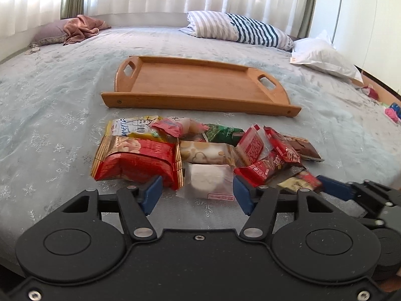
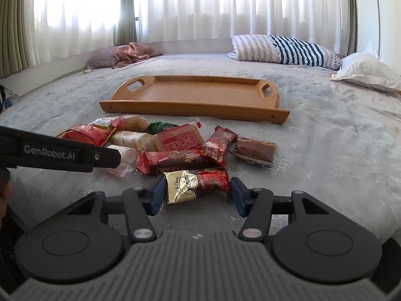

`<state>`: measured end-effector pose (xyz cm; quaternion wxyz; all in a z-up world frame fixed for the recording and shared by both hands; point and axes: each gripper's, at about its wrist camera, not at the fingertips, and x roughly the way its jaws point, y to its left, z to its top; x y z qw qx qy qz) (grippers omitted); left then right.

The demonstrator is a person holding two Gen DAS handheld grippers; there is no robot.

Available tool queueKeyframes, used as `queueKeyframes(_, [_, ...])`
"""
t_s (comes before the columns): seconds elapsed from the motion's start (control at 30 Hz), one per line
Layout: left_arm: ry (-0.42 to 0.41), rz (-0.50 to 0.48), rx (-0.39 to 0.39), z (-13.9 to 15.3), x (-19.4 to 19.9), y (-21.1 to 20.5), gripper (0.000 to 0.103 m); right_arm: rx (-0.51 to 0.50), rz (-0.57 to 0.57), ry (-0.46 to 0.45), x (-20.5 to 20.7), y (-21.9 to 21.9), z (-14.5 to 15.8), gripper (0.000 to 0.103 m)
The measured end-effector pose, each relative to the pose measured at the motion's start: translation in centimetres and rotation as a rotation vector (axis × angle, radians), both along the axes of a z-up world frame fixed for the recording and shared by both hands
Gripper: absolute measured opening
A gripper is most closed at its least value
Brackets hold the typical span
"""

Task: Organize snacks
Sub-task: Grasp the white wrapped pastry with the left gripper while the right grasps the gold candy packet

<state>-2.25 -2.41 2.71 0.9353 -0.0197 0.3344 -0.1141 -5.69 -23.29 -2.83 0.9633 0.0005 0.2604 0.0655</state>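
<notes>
Both grippers are going in for first picks, nothing in the wooden tray [image 1: 190,85] at twelve o'clock yet. Left gripper [image 1: 198,195], half-open, brackets the clear-wrapped white cake [image 1: 208,180]; right gripper [image 2: 196,195] likewise straddles the gold-and-red candy packet [image 2: 193,183], pads not visibly pressing. Next: pinch, lift, carry forward. On the bed [image 1: 50,100]: one tray, roughly ten snacks.

Both views are taken from low over the bed [image 1: 62,115], close behind each gripper's fingers, and are angled down and forward toward the curtained window [image 2: 200,5]. The left wrist view is set to the left of the snack pile [image 1: 200,150], the right wrist view to its right. The pile, the wooden tray [image 2: 195,107] and the striped pillow [image 1: 240,28] are shared by both.
</notes>
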Motion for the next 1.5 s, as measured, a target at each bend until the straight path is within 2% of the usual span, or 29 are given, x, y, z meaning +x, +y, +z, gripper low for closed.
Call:
queueKeyframes(0.1, [0.003,-0.009,0.011,-0.3,0.3,-0.4,0.060,0.005,-0.027,-0.013,-0.4,-0.6,0.4,0.058])
queueKeyframes(0.33, [-0.036,-0.024,0.091,-1.2,0.8,-1.8,0.060,0.017,-0.069,-0.013,-0.4,-1.4,0.4,0.058])
queueKeyframes(0.37, [-0.039,-0.026,0.100,-1.3,0.8,-2.0,0.058,0.019,-0.072,-0.013,-0.4,-1.4,0.3,0.058])
queueKeyframes(0.4, [-0.039,-0.032,0.102,-1.3,0.7,-2.1,0.045,0.020,-0.073,-0.012,-0.3,-1.4,0.3,0.058])
queueKeyframes(0.43, [-0.044,-0.033,0.104,-1.2,0.5,-2.2,0.038,0.021,-0.074,-0.012,-0.3,-1.5,0.3,0.058])
queueKeyframes(0.57, [-0.067,-0.054,0.159,-1.0,-0.4,-2.9,0.034,0.024,-0.080,-0.018,-0.3,-1.4,0.4,0.058])
queueKeyframes(0.63, [-0.070,-0.054,0.159,-0.7,-0.7,-2.9,0.031,0.026,-0.081,-0.023,-0.3,-1.4,0.4,0.058])
queueKeyframes(0.77, [-0.072,-0.050,0.142,-0.5,-0.8,-2.6,0.033,0.028,-0.082,-0.032,-0.3,-1.4,0.6,0.058])
queueKeyframes(0.8, [-0.070,-0.052,0.138,-0.7,-0.7,-2.6,0.036,0.028,-0.083,-0.033,-0.3,-1.4,0.7,0.058])
queueKeyframes(0.83, [-0.067,-0.050,0.142,-0.9,-0.5,-2.6,0.045,0.027,-0.085,-0.034,-0.3,-1.3,0.7,0.058])
queueKeyframes(0.9, [-0.059,-0.053,0.150,-1.4,-0.3,-2.7,0.051,0.029,-0.090,-0.032,-0.2,-1.3,0.6,0.058])
queueKeyframes(1.07, [-0.067,-0.063,0.156,-1.9,0.2,-3.2,0.055,0.030,-0.094,-0.020,-0.2,-1.4,0.5,0.058])
queueKeyframes(1.1, [-0.067,-0.069,0.160,-2.1,0.3,-3.3,0.055,0.030,-0.094,-0.018,-0.1,-1.4,0.4,0.058])
queueKeyframes(1.2, [-0.069,-0.103,0.178,-2.2,0.3,-3.6,0.040,0.031,-0.096,-0.018,0.0,-1.4,0.4,0.058])
queueKeyframes(1.27, [-0.058,-0.118,0.167,-1.7,0.2,-3.7,0.037,0.031,-0.096,-0.021,0.1,-1.4,0.4,0.058])
queueKeyframes(1.37, [-0.028,-0.125,0.108,-1.0,0.2,-3.1,0.037,0.034,-0.094,-0.031,0.2,-1.4,0.7,0.058])
queueKeyframes(1.5, [-0.060,-0.094,0.104,0.2,-0.2,-2.4,0.037,0.034,-0.092,-0.048,0.5,-1.5,1.1,0.058])
